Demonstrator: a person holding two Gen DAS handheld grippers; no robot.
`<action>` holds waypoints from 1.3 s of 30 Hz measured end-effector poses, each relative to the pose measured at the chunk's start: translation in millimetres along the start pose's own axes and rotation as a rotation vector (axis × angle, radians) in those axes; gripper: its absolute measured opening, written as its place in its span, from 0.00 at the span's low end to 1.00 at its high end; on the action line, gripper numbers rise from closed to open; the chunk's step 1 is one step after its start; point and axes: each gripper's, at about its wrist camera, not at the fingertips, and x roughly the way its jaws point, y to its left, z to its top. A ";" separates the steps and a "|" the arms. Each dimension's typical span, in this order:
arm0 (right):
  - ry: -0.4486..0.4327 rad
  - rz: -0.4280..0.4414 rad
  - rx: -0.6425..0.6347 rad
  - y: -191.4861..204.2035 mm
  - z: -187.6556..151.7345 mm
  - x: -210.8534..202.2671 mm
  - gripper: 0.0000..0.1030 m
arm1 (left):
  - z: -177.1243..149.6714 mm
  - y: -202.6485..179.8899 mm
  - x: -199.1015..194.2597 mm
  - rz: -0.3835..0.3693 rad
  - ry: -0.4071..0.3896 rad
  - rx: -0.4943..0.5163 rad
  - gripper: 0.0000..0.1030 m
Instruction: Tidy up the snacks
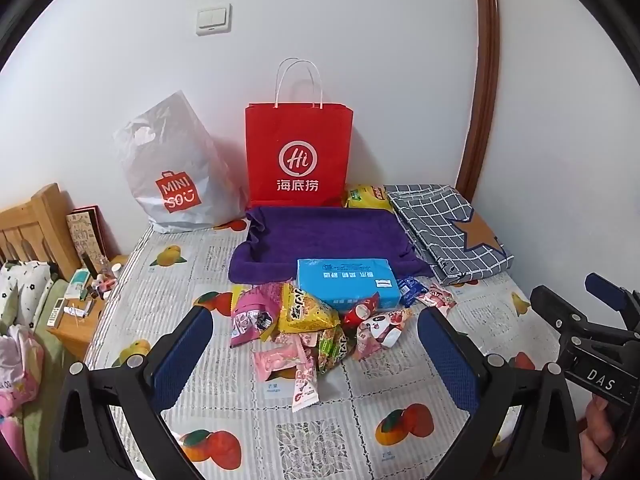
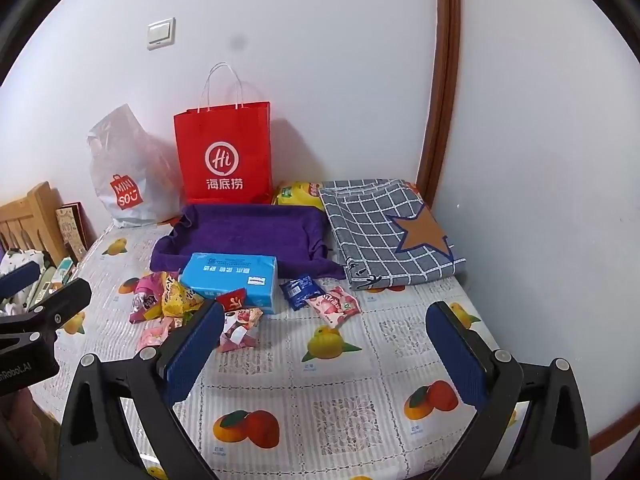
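Note:
A heap of snack packets [image 1: 304, 328] lies on the fruit-print tablecloth [image 1: 320, 432], in front of a blue tissue pack [image 1: 347, 283]. Behind it a purple cloth-lined tray [image 1: 320, 236] lies open. A red paper bag [image 1: 298, 152] stands against the wall. My left gripper [image 1: 316, 344] is open and empty, hovering just short of the heap. My right gripper [image 2: 324, 344] is open and empty, to the right of the heap [image 2: 168, 304]. A blue packet [image 2: 300, 287] and a pink packet [image 2: 336, 304] lie apart, ahead of the right gripper.
A white Miniso plastic bag [image 1: 176, 176] leans on the wall at back left. A folded grey checked cloth [image 1: 448, 236] lies at back right, with a yellow packet [image 1: 366, 196] behind the tray. A cluttered wooden bedside stand [image 1: 80, 300] is left of the table.

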 end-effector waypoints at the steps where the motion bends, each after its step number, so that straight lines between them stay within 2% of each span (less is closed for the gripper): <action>1: 0.001 0.000 0.001 0.9 -0.1 0.2 0.97 | -0.1 0.0 0.2 0.001 -0.001 -0.001 1.00; 21: -0.011 0.010 -0.008 8.4 -0.2 -3.1 0.97 | 1.3 -1.0 -6.0 -0.009 -0.034 0.020 1.00; 39: -0.007 0.013 0.008 6.2 -1.7 -3.7 0.97 | 1.5 0.2 -5.6 -0.023 -0.028 0.022 1.00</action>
